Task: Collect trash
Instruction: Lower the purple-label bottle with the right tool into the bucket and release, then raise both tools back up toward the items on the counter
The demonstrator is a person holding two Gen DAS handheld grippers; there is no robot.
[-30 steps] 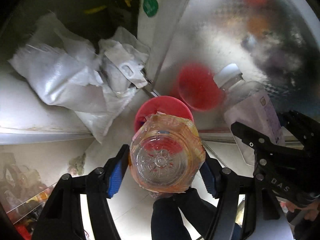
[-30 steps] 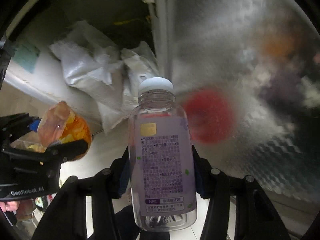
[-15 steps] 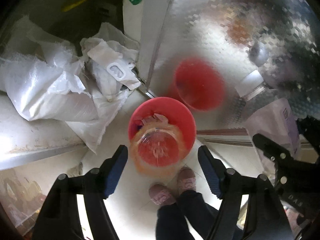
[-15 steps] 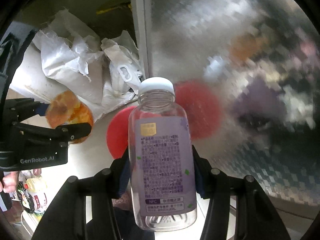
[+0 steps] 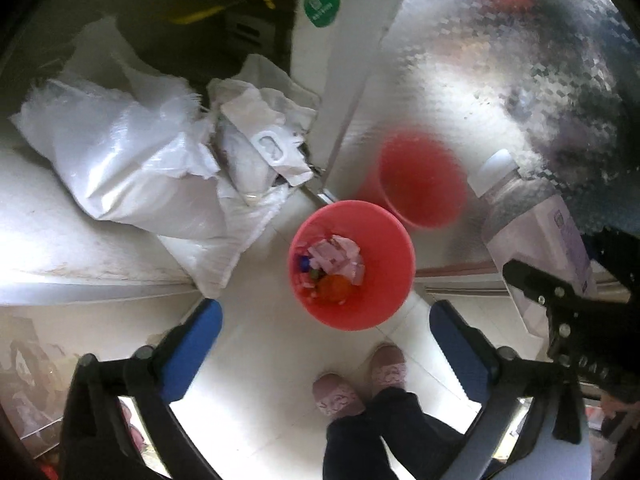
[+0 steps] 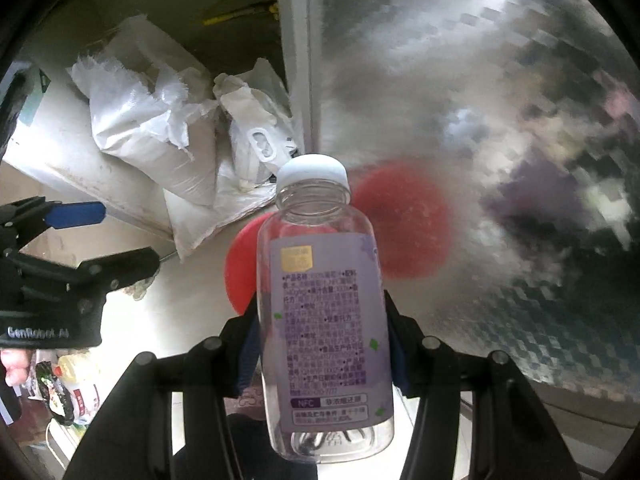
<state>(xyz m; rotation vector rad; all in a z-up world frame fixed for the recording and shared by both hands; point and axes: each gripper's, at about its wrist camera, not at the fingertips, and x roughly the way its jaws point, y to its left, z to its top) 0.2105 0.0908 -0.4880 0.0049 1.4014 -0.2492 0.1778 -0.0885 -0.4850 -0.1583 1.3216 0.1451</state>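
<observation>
Below my empty, wide-spread left claw (image 5: 326, 320) sits the red bin (image 5: 394, 248), white sacks (image 5: 132, 172) far left; my right claw (image 6: 322, 344) clamps the clear bottle (image 6: 324, 320).

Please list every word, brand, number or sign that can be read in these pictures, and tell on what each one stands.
"NFC": purple label of the clear bottle held in the right gripper.
"GenRobot.AI": body of the left gripper, slightly blurred.
"DAS": side of the right gripper in the left wrist view, partly cut off.
Small print on the bottle label: too blurred to read.
Green round sticker: unreadable.
</observation>
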